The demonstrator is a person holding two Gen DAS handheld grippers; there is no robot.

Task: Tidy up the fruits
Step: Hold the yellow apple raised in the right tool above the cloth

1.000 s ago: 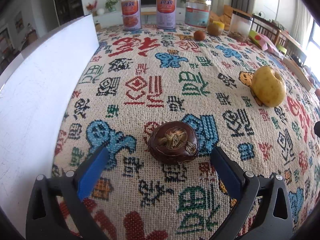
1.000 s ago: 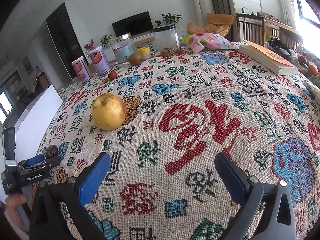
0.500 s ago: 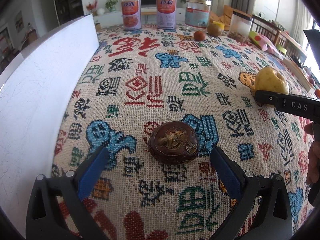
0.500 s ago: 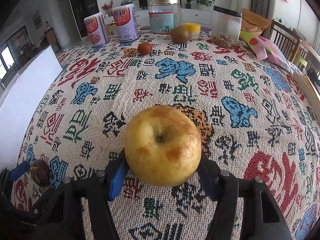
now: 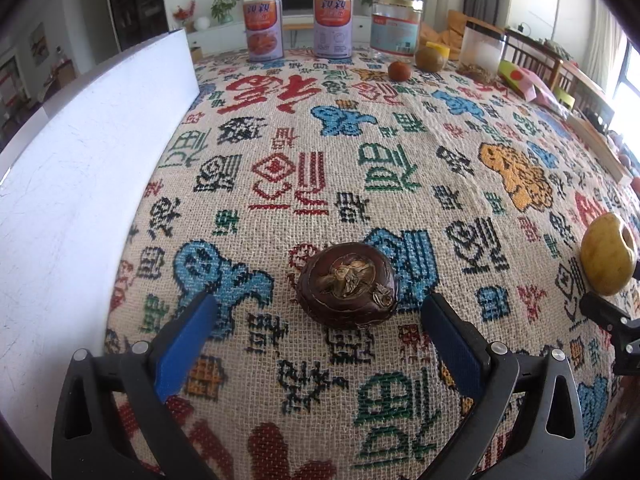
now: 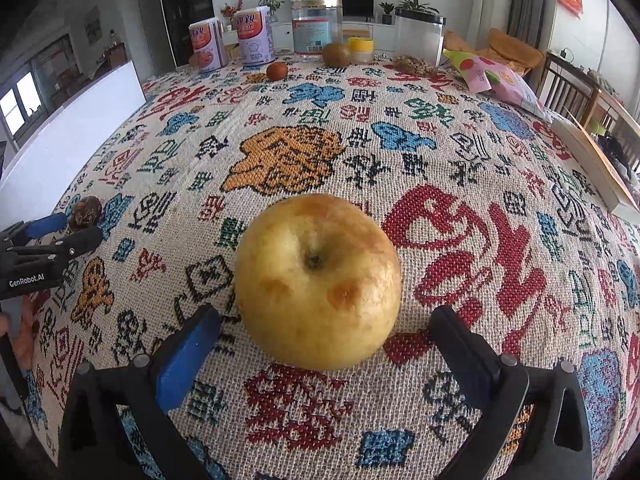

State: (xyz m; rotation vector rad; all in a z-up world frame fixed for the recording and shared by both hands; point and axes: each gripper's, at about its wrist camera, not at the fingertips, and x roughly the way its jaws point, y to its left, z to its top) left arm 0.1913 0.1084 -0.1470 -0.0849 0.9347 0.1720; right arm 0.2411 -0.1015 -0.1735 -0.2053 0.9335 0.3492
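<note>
Two fruits are sitting between spread jaws on the woven cloth with coloured characters. The round yellow apple with brown blotches is lying just ahead of the right gripper, between its blue-padded fingers but touching neither; the jaws are opening and are gripping nothing. The apple is tilting its stem dimple up and toward the camera, so its core axis is leaning back toward the gripper; being nearly round, it is showing no clear long axis. Its skin is looking pale yellow with two rusty spots on the near side and a browned patch on top.

The dark brown squat round fruit with a dried papery crown is resting just ahead of the left gripper, crown facing up, wider than it is tall. The left jaws are standing wide apart on either side, clear of it and holding nothing. In the left wrist view the apple is showing far to the right of this gripper.

Ahead of both grippers the cloth is lying open up to the far row of tins and the clear jar, with a small reddish fruit and a brownish-green fruit there. A white board is bordering the left side.
</note>
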